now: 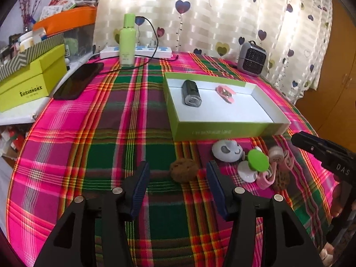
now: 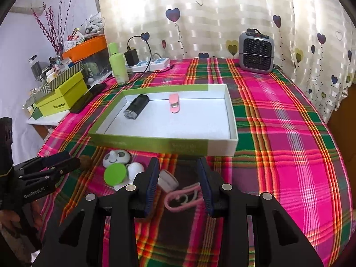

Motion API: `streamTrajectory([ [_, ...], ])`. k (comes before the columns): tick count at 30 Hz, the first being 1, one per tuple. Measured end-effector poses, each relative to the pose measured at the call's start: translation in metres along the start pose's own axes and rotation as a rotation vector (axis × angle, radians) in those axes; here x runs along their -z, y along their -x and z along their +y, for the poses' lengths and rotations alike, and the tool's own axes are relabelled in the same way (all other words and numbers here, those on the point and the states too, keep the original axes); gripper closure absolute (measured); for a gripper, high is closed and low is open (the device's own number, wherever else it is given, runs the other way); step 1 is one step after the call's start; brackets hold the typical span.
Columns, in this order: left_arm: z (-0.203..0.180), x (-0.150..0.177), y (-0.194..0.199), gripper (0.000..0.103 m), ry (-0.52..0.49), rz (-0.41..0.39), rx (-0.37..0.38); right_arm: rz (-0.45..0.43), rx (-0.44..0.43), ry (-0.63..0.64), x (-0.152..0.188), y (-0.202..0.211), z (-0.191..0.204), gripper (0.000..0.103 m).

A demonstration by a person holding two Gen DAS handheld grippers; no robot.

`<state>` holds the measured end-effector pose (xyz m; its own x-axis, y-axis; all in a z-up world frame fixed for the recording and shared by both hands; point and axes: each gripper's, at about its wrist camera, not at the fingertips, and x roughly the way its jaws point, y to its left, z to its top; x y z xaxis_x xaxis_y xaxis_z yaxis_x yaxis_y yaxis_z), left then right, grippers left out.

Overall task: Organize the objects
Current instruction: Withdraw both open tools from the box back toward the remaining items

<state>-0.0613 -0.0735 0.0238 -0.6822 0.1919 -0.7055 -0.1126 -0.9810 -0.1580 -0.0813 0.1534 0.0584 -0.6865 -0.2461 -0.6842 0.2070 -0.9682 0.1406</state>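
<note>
I am reaching: my left gripper (image 1: pixel 176 178), jaws apart and empty, frames the brown ball (image 1: pixel 184 170); my right gripper (image 2: pixel 179 180), also released, straddles the pink clip (image 2: pixel 181 197). Next, close and lift into the box (image 1: pixel 224 130).

- The tablecloth (image 1: pixel 133 115) over the bench is woven plaid cloth, matt, with fine ridged threads.
- The open box (image 2: pixel 195 148) looks like smooth cardboard, its white inside faintly satin.
- The brown sponge (image 1: pixel 184 170) is rough and porous.
- The green lid (image 2: pixel 115 174) is smooth matt plastic.
- The phone (image 1: pixel 77 81) has a glossy black face.
- The green bottle (image 1: pixel 128 42) is smooth plastic with a soft sheen.
- The left gripper (image 1: pixel 178 173) has matt black plastic fingers (image 1: pixel 139 185) with ribbed dark-blue pads and shiny metal pins.
- The curtain (image 2: pixel 222 17) is thin printed cloth.
</note>
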Motion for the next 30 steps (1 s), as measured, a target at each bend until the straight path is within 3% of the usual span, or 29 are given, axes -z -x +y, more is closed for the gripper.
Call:
streamTrajectory([
  [10, -0.002, 0.001, -0.017, 0.051, 0.009, 0.045, -0.019, 0.007, 0.018, -0.048, 0.011, 0.005, -0.022, 0.066],
  [30, 0.0, -0.002, -0.024, 0.051, 0.019, 0.064, -0.036, 0.053, -0.088, -0.031, 0.027, 0.005, -0.01, 0.066],
])
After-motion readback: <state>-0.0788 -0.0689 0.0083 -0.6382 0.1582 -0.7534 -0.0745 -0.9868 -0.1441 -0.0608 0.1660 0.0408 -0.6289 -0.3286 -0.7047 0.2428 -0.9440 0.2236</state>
